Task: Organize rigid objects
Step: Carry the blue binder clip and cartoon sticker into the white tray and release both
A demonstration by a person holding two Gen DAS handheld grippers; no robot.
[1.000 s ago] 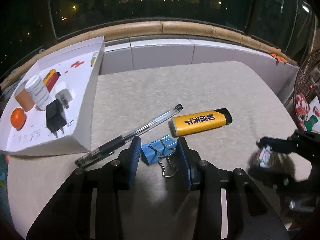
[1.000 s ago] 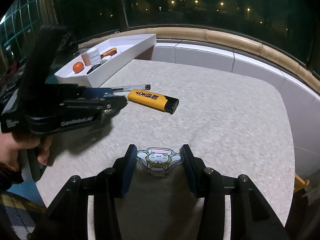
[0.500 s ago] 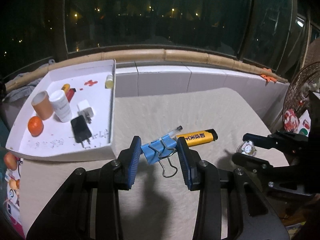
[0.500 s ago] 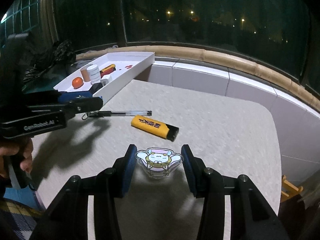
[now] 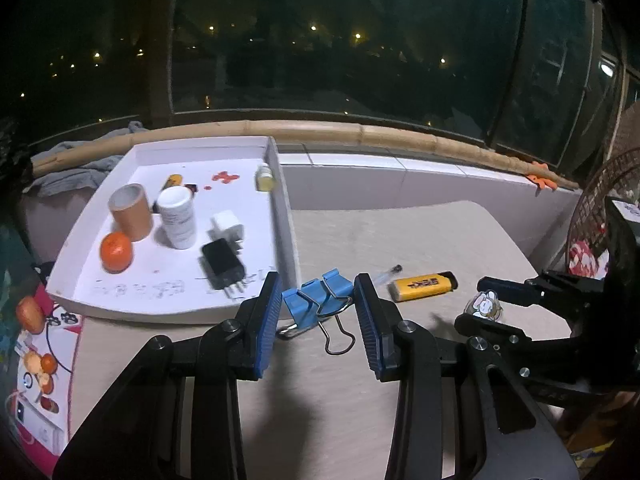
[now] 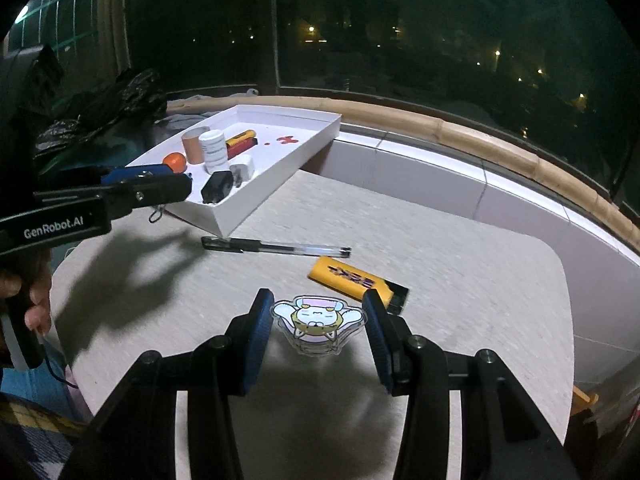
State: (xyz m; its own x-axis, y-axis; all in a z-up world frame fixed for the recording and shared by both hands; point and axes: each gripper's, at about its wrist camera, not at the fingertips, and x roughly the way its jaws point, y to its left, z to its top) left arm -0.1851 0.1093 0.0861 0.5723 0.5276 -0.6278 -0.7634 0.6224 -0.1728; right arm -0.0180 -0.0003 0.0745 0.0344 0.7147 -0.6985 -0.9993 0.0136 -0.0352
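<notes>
My left gripper (image 5: 316, 312) is shut on a blue binder clip (image 5: 318, 300) and holds it above the table beside the front right corner of the white tray (image 5: 286, 216). My right gripper (image 6: 318, 320) is shut on a clear acrylic cartoon charm (image 6: 318, 320), lifted over the table; it also shows in the left wrist view (image 5: 486, 305). A yellow lighter (image 6: 356, 280) and a clear pen (image 6: 276, 247) lie on the table. The left gripper shows in the right wrist view (image 6: 160, 192) near the tray (image 6: 280, 168).
The tray holds an orange (image 5: 116, 252), a brown tube (image 5: 131, 212), a white bottle (image 5: 176, 216), a black charger (image 5: 223, 263), a white plug (image 5: 228, 226) and a small vial (image 5: 265, 178). A tiled ledge (image 5: 400, 180) backs the table. A wicker basket (image 5: 596, 216) stands at right.
Both grippers have risen with their objects. My left gripper has moved left toward the tray with the binder clip; the pen and lighter stay on the table.
</notes>
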